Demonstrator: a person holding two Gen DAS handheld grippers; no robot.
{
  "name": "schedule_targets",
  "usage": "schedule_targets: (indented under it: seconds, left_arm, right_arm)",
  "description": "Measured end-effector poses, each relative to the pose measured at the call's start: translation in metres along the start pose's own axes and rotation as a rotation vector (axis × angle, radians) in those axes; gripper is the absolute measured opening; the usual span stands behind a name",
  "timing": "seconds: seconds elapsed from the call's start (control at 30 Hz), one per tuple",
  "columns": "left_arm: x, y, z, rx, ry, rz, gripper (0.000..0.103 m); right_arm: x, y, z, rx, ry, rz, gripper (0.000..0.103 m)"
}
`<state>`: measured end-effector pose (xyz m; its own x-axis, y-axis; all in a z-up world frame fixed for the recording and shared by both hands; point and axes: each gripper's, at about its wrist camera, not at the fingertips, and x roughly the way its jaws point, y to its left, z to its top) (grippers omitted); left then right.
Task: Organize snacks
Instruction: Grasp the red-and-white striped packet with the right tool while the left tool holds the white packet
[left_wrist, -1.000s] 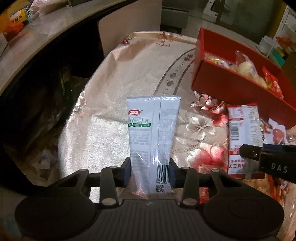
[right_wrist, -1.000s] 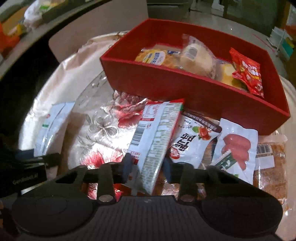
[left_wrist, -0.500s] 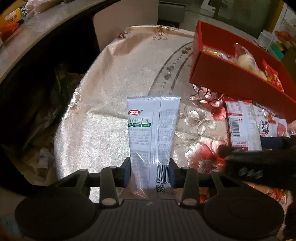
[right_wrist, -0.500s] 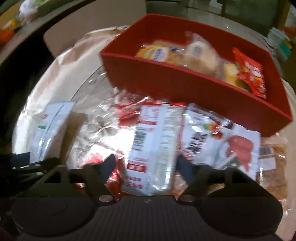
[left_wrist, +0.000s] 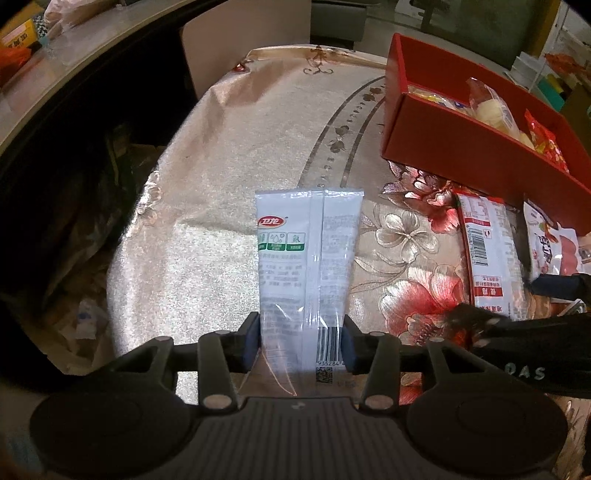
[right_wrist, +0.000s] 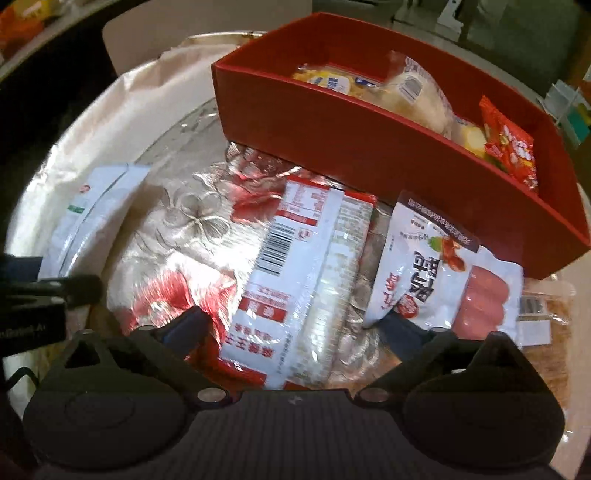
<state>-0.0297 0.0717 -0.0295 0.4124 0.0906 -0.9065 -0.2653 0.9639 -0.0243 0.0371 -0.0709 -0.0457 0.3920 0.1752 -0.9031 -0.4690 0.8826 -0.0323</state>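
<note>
The right gripper (right_wrist: 295, 325) is now seen with its jaws spread wide, having just been opening; a second ago they were pinched on the red-and-white packet (right_wrist: 306, 280), which now lies loose on the flowered tablecloth (right_wrist: 184, 229) between the parted fingers, touched by neither pad. The packet is judged to have been let go where it lay rather than carried to the red box (right_wrist: 369, 147), so for this item the sorting is not yet done; a fresh grasp is probably being lined up (the fingers straddle it). The left gripper (left_wrist: 300, 341), by contrast, is unchanged: its pads are clamped on the lower end of the white-and-green packet (left_wrist: 308, 258), which is held out over the cloth, well apart from the box.

Much is cut off or unclear. The near end of the red-and-white packet is hidden behind the gripper body. The sausage packet (right_wrist: 443, 280) partly covers a brownish packet (right_wrist: 546, 325) whose kind cannot be made out. Inside the box only some wrapped buns and a red sachet are seen; its floor is hidden by the near wall. The right wrist view is slightly blurred
</note>
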Motion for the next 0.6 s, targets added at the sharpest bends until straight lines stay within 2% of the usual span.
schedule_targets:
  seconds: [0.07,0.23,0.5,0.6]
  left_arm:
    - [-0.003,-0.001,0.000,0.004,0.001,-0.010,0.032]
    - [-0.012,0.000,0.002,-0.019,-0.017,-0.059,0.029]
    - [-0.029,0.004,0.012,-0.063,-0.052,-0.160,0.029]
    - [-0.029,0.007,0.014,-0.073,-0.049,-0.153,0.029]
  right_arm:
    - [-0.008,0.000,0.001,-0.014,0.003,0.010,0.066]
    - [-0.015,-0.006,0.000,-0.014,0.029,0.034,0.060]
    - [-0.051,-0.024,0.004,0.066,-0.065,0.130,0.058]
    - [-0.051,-0.029,0.002,0.074,-0.061,0.138,0.058]
